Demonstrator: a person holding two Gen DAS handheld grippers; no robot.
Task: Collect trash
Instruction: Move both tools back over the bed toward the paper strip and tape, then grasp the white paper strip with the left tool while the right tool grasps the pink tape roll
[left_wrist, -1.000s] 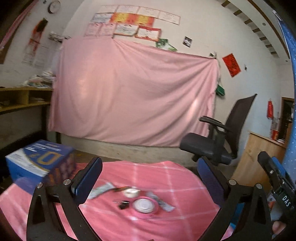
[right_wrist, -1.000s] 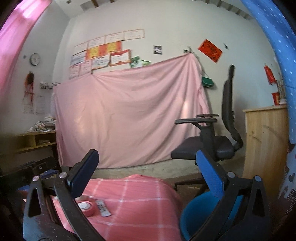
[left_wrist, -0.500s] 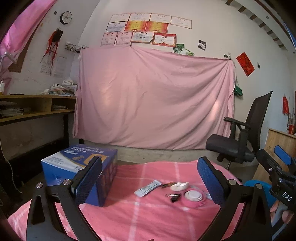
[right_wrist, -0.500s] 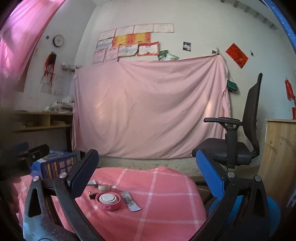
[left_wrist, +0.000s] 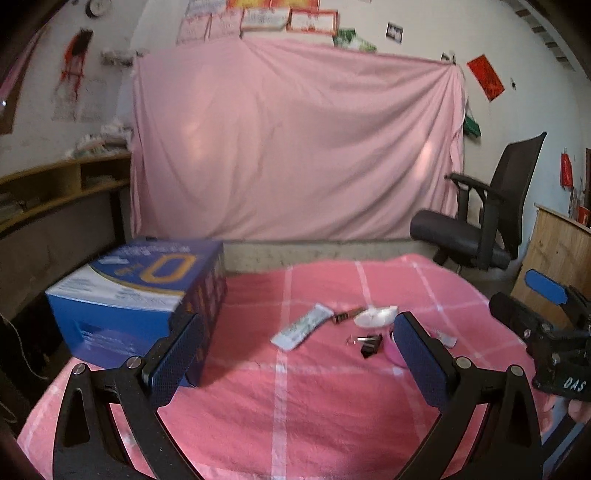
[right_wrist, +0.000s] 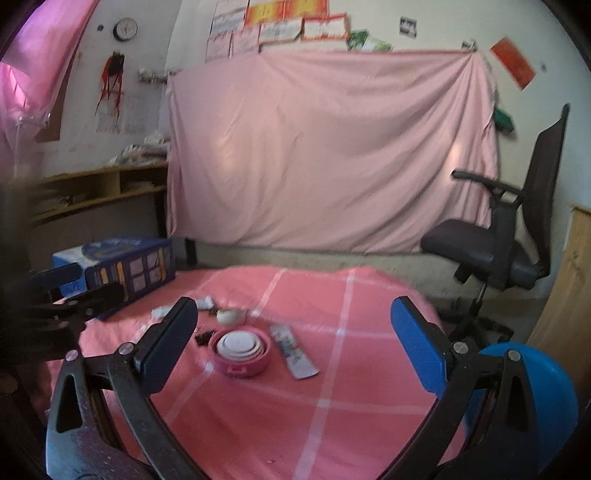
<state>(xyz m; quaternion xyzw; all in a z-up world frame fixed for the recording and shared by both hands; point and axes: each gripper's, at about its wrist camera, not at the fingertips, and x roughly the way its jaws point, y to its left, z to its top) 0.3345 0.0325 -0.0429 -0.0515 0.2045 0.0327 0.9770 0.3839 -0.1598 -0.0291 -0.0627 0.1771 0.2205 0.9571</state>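
Left claw (left_wrist: 295, 354): fingers spread wide, nothing between them, hovering over the pink checked surface (left_wrist: 258, 406).
Right claw (right_wrist: 293, 343): fingers likewise spread wide and empty, above the same surface.
White wrapper (left_wrist: 301, 326): lying flat just ahead of the left claw, between its fingertips.
Black clip (left_wrist: 369, 343): beside the wrapper, toward the left claw's right finger.
Pink round container (right_wrist: 242, 349): ahead of the right claw, nearer its left finger; a second flat wrapper (right_wrist: 293, 350) lies just right of it.
Blue box (left_wrist: 136, 299): behind the left claw's left finger.
Blue bin (right_wrist: 532, 402): behind the right claw's right finger, off the surface's edge.
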